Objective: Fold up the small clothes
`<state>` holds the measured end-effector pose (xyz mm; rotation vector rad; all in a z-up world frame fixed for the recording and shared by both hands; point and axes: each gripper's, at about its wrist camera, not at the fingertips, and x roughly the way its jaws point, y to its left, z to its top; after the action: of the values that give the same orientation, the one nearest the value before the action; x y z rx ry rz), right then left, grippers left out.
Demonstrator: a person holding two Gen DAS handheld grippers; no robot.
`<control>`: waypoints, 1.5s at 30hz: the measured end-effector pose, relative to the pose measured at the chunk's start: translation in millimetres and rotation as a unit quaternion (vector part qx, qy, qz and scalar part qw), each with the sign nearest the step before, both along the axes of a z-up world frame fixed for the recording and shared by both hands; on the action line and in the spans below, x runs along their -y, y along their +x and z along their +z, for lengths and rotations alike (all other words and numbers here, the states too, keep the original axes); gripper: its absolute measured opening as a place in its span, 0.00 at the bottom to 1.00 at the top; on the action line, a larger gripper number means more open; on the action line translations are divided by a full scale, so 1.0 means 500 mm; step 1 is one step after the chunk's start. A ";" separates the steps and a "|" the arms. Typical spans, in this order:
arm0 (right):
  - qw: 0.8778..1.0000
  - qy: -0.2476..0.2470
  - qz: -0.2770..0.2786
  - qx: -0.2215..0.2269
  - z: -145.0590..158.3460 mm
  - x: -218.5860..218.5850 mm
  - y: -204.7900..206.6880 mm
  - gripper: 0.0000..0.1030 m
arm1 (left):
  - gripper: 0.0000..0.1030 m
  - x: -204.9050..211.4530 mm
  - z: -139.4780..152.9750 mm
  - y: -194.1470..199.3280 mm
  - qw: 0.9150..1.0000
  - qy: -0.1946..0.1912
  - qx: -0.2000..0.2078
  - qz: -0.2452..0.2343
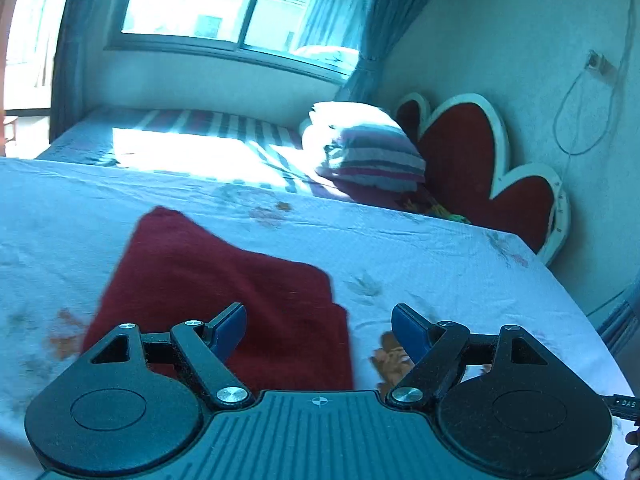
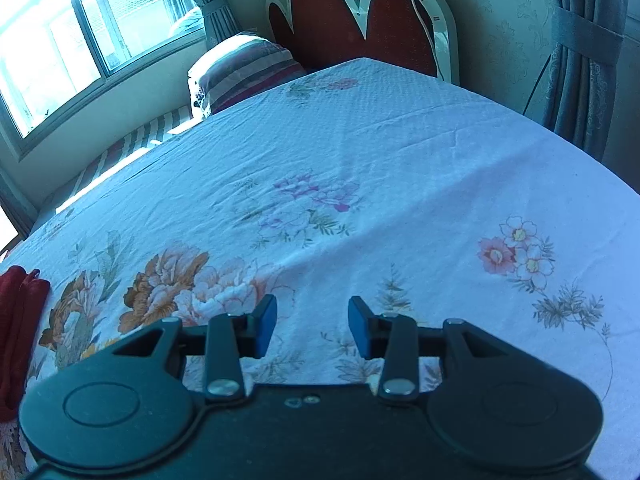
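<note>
A dark red garment (image 1: 216, 296) lies folded into a rough rectangle on the white floral sheet (image 1: 400, 248). My left gripper (image 1: 318, 326) is open and empty, just above the garment's near right edge. In the right wrist view the garment's edge (image 2: 18, 320) shows at the far left. My right gripper (image 2: 312, 326) is open and empty over bare floral sheet (image 2: 360, 160), well to the right of the garment.
A striped pillow (image 1: 368, 152) and a red heart-shaped headboard (image 1: 472, 160) lie beyond the sheet's far edge. A striped mattress (image 1: 192, 128) sits under the window (image 1: 240, 4). Curtains (image 2: 580, 52) hang at the right wall.
</note>
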<state>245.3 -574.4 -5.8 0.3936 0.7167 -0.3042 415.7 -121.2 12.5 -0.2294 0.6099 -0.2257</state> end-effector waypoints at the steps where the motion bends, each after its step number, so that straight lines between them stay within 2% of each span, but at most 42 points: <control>1: 1.000 0.002 0.003 0.003 0.004 -0.012 0.003 0.39 | 0.77 -0.036 -0.004 -0.021 1.000 0.000 0.002 0.017; 6: 0.997 0.040 0.058 0.027 0.026 -0.131 0.031 0.39 | 0.77 -0.213 -0.076 -0.139 0.995 0.037 -0.026 0.093; 9: 0.992 0.070 0.099 0.035 0.037 -0.224 0.052 0.39 | 0.77 -0.277 -0.134 -0.186 0.992 0.045 -0.061 0.102; 11: 0.985 0.111 0.129 0.037 0.037 -0.291 0.068 0.39 | 0.77 -0.286 -0.159 -0.197 0.993 0.048 -0.063 0.087; 15: 0.964 0.192 0.181 0.030 0.026 -0.421 0.090 0.42 | 0.77 -0.264 -0.188 -0.170 0.994 0.080 -0.050 0.061; 20: 0.944 0.251 0.212 0.027 0.005 -0.552 0.099 0.51 | 0.77 -0.247 -0.200 -0.136 0.995 0.089 -0.028 0.028; 25: 0.921 0.336 0.194 0.024 -0.041 -0.612 0.114 0.52 | 0.77 -0.256 -0.208 -0.123 0.996 0.086 -0.029 0.013; 29: 0.910 0.378 0.166 0.024 -0.080 -0.632 0.144 0.52 | 0.77 -0.249 -0.203 -0.125 0.994 0.105 -0.017 -0.010; 32: 0.920 0.360 0.154 0.028 -0.089 -0.646 0.169 0.49 | 0.77 -0.244 -0.212 -0.112 0.992 0.124 -0.030 -0.011; 33: 0.928 0.343 0.146 0.024 -0.090 -0.653 0.183 0.41 | 0.77 -0.247 -0.214 -0.108 0.992 0.117 -0.037 -0.008; 34: 0.934 0.328 0.141 0.015 -0.089 -0.657 0.195 0.21 | 0.77 -0.248 -0.213 -0.107 0.993 0.113 -0.038 -0.008; 35: 0.938 0.314 0.144 0.007 -0.086 -0.661 0.208 0.09 | 0.77 -0.248 -0.210 -0.109 0.992 0.118 -0.034 -0.008; 38: 0.953 0.249 0.169 0.041 -0.029 -0.674 0.212 0.09 | 0.77 -0.248 -0.199 -0.120 0.993 0.114 -0.027 -0.003; 40: 0.956 0.211 0.188 0.073 0.025 -0.676 0.195 0.09 | 0.77 -0.252 -0.194 -0.125 0.995 0.095 -0.023 -0.001; 42: 0.958 0.187 0.199 0.084 0.058 -0.672 0.181 0.09 | 0.77 -0.250 -0.192 -0.129 0.996 0.089 -0.017 0.004; 45: 0.964 0.174 0.185 0.077 0.046 -0.654 0.164 0.09 | 0.77 -0.248 -0.200 -0.128 0.997 0.076 -0.019 0.017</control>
<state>327.4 -247.5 17.1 0.5977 0.6753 0.2079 351.7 2.7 -87.4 -0.0981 0.6568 -0.1418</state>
